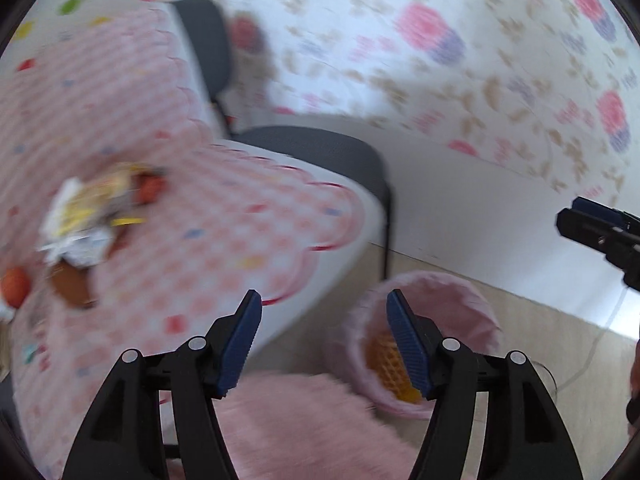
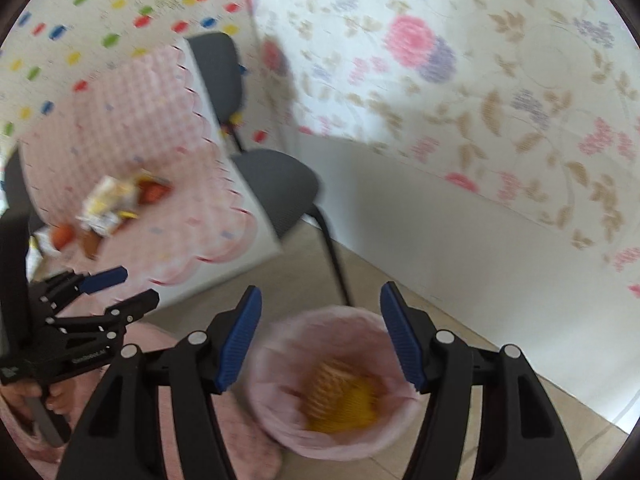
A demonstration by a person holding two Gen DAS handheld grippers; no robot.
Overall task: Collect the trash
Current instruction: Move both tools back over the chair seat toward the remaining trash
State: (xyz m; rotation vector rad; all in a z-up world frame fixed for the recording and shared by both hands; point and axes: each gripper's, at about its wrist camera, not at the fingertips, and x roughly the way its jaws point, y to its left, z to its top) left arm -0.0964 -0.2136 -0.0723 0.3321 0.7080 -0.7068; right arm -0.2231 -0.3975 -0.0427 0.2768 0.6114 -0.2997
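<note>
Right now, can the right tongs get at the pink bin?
Probably yes. The right tongs are open and empty above the bin, its open top faces them, and nothing sits between.

Your left gripper [image 1: 324, 340] sits with its jaws spread wide, blue ribbed pads [image 1: 240, 344] facing each other across an empty gap. Your right gripper [image 2: 320, 336] is spread just as wide, nothing between its pads [image 2: 400, 340]. Each one shows in the other's view (the left at the right camera's lower left edge, with your hand [image 2: 24, 400] wrapped around its handle). The two are well apart.
</note>
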